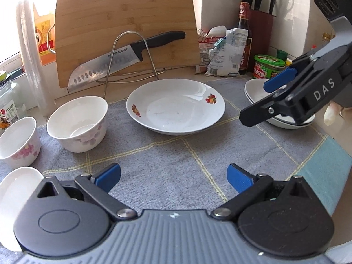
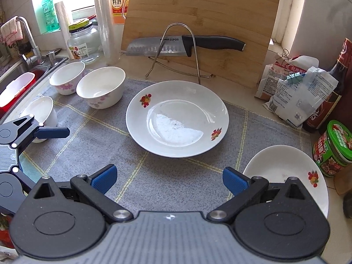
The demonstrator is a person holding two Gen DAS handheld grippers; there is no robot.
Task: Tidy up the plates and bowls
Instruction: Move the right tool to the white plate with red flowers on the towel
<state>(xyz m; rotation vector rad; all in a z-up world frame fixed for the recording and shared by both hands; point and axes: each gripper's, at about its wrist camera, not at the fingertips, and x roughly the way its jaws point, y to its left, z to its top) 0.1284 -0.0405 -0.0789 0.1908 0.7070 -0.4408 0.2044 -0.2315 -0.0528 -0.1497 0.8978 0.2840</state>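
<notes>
Plates and bowls are only partly sorted, by my reading; 1 loose plate [image 2: 177,118] lies alone at the middle of the grey cloth [image 2: 154,176], towards its far edge; a stack of plates [image 1: 261,94] sits at the cloth's right edge, at least 2 deep, so stacking looks begun; 3 bowls [image 2: 101,87] [image 2: 67,80] [image 2: 40,114] stand apart along the left edge, none nested. You likely have the middle plate to move onto the stack and the bowls to gather.

Your left gripper [image 1: 173,179] is spread wide and carries nothing, low over the near edge of the cloth; your right gripper [image 2: 169,179] is equally wide and bare, hovering near the stack.

Each dish is glossy white glazed ceramic; the plates are shallow and round with small red fruit prints on the rim; 2 bowls are deep and straight-sided with pink flower prints; the 3rd is plain as far as shown. Expect slick rims; the woven, checked cloth should damp sliding.
</notes>
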